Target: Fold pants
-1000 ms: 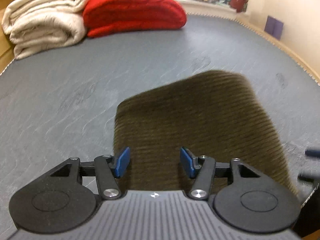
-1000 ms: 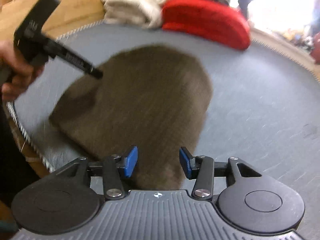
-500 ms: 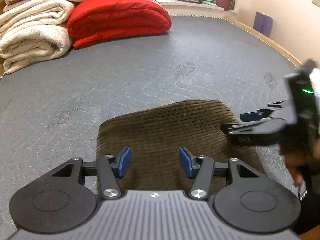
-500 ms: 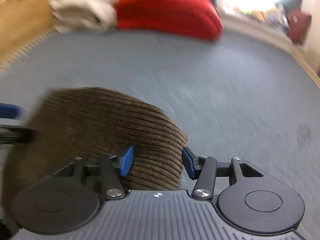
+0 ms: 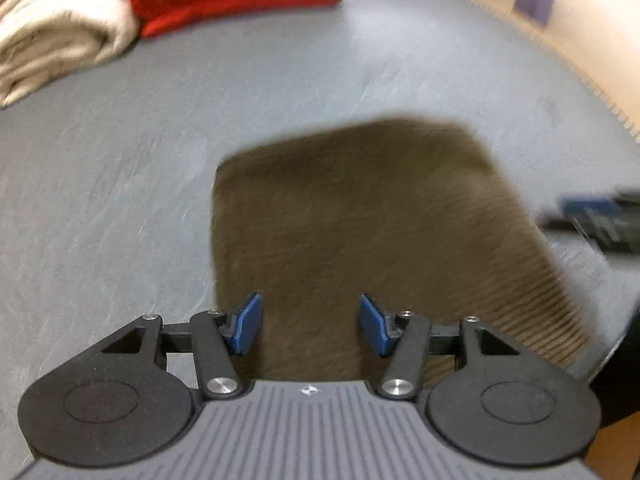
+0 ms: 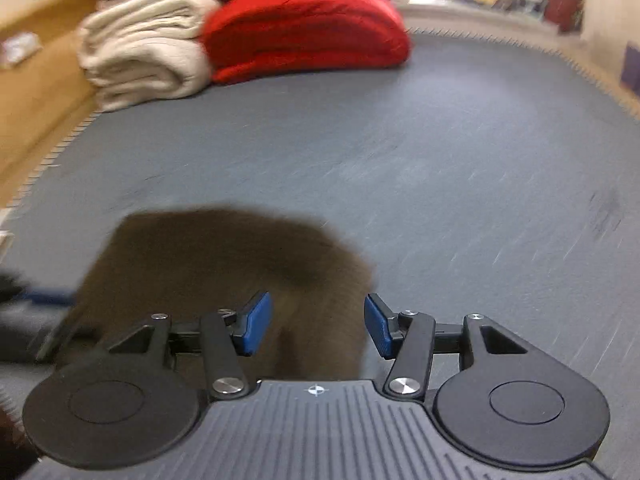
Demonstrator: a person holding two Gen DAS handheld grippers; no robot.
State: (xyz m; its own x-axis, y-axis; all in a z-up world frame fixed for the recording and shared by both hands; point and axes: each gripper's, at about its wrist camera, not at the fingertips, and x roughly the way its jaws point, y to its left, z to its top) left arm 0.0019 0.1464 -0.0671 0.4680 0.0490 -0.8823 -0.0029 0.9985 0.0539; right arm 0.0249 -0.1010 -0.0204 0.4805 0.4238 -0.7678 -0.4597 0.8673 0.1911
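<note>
Lying flat on grey quilted bed surface point(image 5: 120, 208): brown corduroy pants point(image 5: 360, 220), already folded into a compact rectangle, near the front edge; blurred in both views, ribbing readable only at the near right part in left wrist view.

Hovering over pants: left gripper point(image 5: 310, 324), angled downward, blue-padded fingers point(image 5: 248, 322) spread apart, nothing pinched, only cloth seen below the gap; contact with cloth cannot be told.

Hovering at right edge of pants point(image 6: 224, 264): right gripper point(image 6: 318, 328), also angled down, fingers point(image 6: 256, 322) spread, nothing gripped; pants' right edge seen within the gap, grey bed surface point(image 6: 460, 200) under the right finger; touching or apart cannot be told.

Showing at right edge of left wrist view: right gripper point(image 5: 596, 220) as blurred dark shape with blue pad, just beside pants' right side; showing at left edge of right wrist view: left gripper point(image 6: 36, 300), blurred, with a blue streak, by pants' left side.

Stacked at far end of bed: folded red blanket point(image 6: 304, 28) beside folded cream blanket point(image 6: 140, 56), touching each other, well apart from pants; thin dark-edged items on top of both, too blurred to name; wooden side point(image 6: 36, 80) along bed's left; purple patch point(image 5: 534, 0) on pale wall at right.
</note>
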